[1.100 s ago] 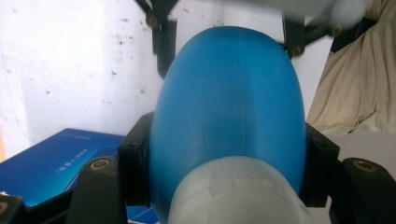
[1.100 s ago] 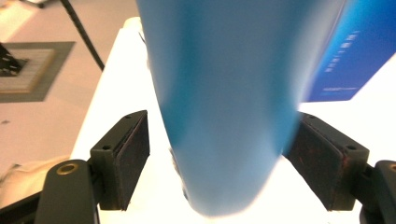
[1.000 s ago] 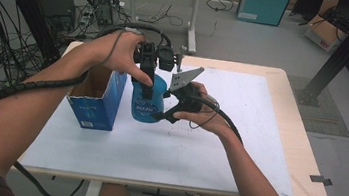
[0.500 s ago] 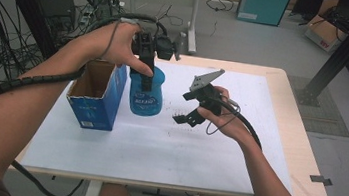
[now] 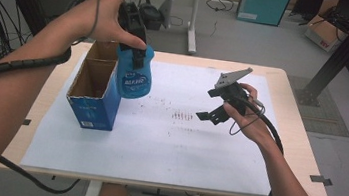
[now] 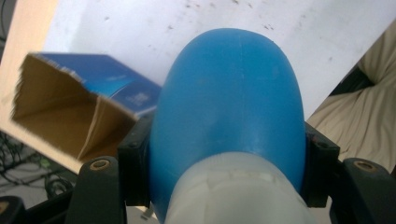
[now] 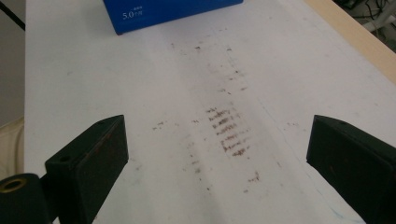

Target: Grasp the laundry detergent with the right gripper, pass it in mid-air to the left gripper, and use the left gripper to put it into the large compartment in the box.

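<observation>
Left tool (image 5: 136,48) pinches the blue bottle (image 5: 134,75) near its top, holding it in the air just beside the open blue carton (image 5: 92,99) on the tabletop (image 5: 187,145). Right tool (image 5: 213,114) hangs well apart, jaws spread wide and empty over the stained white sheet (image 7: 224,130).
</observation>
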Action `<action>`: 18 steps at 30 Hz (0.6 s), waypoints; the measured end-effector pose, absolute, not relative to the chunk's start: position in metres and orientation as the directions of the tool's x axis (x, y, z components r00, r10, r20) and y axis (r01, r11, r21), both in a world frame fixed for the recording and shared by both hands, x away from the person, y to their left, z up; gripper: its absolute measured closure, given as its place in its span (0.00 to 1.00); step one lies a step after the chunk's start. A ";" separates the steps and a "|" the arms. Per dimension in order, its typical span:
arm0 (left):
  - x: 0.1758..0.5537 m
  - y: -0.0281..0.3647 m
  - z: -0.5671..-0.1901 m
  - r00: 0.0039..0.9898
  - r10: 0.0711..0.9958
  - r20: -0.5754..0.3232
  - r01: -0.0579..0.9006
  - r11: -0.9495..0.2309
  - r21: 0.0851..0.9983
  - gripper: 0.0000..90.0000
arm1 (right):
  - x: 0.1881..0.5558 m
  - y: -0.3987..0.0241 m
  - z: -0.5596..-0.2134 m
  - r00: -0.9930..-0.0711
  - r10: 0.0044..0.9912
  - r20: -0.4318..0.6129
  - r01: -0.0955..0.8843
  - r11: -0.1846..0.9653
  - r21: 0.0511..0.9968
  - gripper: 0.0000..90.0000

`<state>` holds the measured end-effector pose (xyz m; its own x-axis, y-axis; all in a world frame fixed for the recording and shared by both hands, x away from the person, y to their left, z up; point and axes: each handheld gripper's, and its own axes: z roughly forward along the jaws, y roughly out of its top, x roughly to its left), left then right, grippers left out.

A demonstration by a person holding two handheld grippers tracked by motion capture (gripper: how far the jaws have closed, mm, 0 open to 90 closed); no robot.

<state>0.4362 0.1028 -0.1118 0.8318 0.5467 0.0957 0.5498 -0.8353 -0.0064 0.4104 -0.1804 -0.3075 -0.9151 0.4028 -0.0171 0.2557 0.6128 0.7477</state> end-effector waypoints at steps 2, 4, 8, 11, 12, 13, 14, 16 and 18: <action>0.438 0.108 -0.104 0.809 0.579 0.098 0.582 -0.813 -0.001 0.41 | 0.412 -0.188 -0.306 -0.914 0.404 -0.017 0.255 0.608 0.752 0.06; 0.439 0.113 -0.097 0.788 0.606 0.112 0.608 -0.794 0.012 0.41 | 0.414 -0.195 -0.306 -0.915 0.403 -0.028 0.248 0.615 0.749 0.07; 0.440 0.124 -0.083 0.736 0.666 0.122 0.667 -0.744 0.039 0.41 | 0.416 -0.205 -0.305 -0.907 0.420 -0.028 0.262 0.615 0.744 0.07; 0.443 0.135 -0.072 0.681 0.721 0.125 0.720 -0.691 0.063 0.41 | 0.417 -0.211 -0.304 -0.902 0.431 -0.038 0.263 0.616 0.743 0.07; 0.444 0.138 -0.069 0.665 0.736 0.125 0.734 -0.675 0.069 0.41 | 0.417 -0.214 -0.302 -0.900 0.435 -0.038 0.265 0.613 0.744 0.07; 0.445 0.143 -0.064 0.642 0.756 0.132 0.753 -0.653 0.082 0.41 | 0.417 -0.215 -0.302 -0.897 0.441 -0.041 0.266 0.611 0.746 0.07; 0.445 0.145 -0.062 0.623 0.771 0.132 0.767 -0.635 0.091 0.41 | 0.417 -0.216 -0.301 -0.891 0.451 -0.047 0.271 0.612 0.743 0.07; 0.446 0.153 -0.055 0.580 0.802 0.141 0.797 -0.595 0.105 0.41 | 0.417 -0.219 -0.299 -0.892 0.450 -0.051 0.266 0.612 0.744 0.07; 0.448 0.163 -0.049 0.536 0.831 0.146 0.826 -0.552 0.112 0.41 | 0.416 -0.220 -0.297 -0.883 0.465 -0.056 0.273 0.608 0.745 0.07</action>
